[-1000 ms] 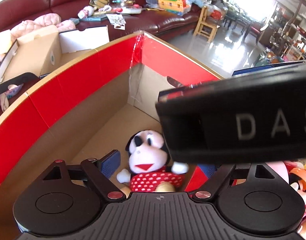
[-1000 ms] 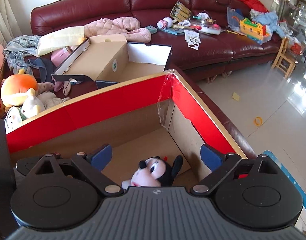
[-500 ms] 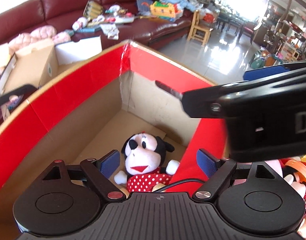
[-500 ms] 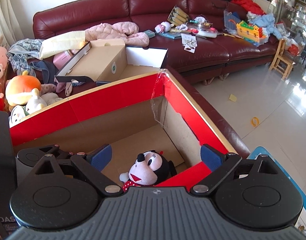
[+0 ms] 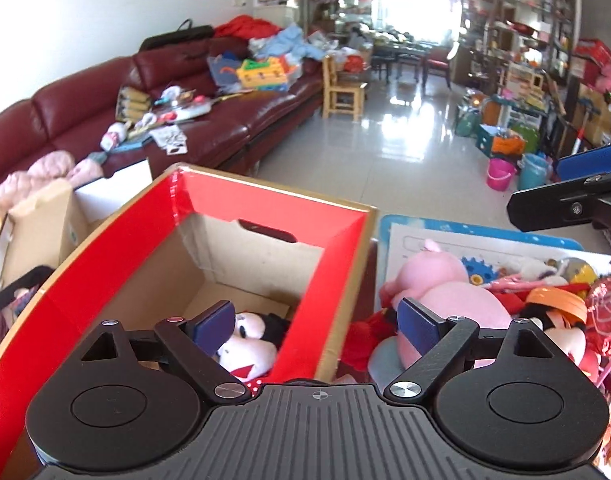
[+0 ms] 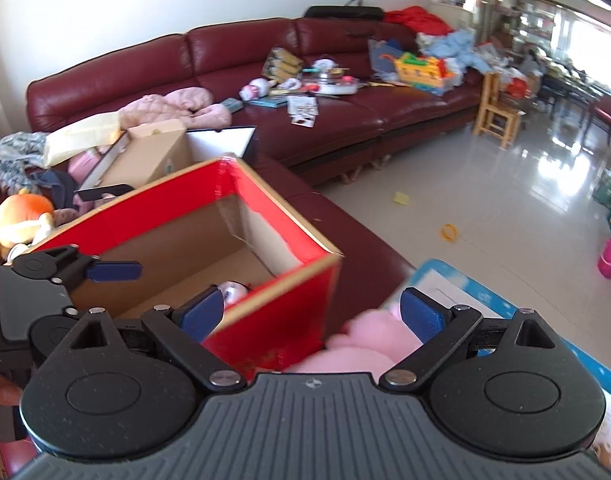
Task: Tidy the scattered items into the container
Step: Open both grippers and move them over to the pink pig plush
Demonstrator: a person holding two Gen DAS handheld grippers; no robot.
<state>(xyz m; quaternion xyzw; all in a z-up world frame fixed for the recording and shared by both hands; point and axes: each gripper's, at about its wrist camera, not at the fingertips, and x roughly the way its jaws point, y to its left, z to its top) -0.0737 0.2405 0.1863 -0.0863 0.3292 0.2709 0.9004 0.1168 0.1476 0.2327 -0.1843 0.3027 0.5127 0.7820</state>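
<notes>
A red-rimmed cardboard box [image 5: 273, 204] stands open, with a Minnie Mouse plush [image 5: 249, 344] on its floor. The box also shows in the right wrist view [image 6: 265, 196], with the plush [image 6: 233, 290] just visible inside. My left gripper [image 5: 315, 324] is open and empty above the box's right wall. My right gripper [image 6: 311, 312] is open and empty, over that wall and a pink plush [image 6: 357, 346]. The pink plush [image 5: 453, 296] lies right of the box among several other toys [image 5: 557, 304].
A dark red sofa [image 6: 345, 120] strewn with toys, clothes and an open shoebox [image 6: 153, 156] runs behind the box. A blue-edged board [image 5: 481, 236] lies under the toy pile. Tiled floor, a wooden chair [image 5: 341, 96] and buckets [image 5: 501, 174] are to the right.
Both grippers have swung right and pulled back, from over the box's inside to its right wall and the toy pile. The right gripper no longer blocks the left view.
</notes>
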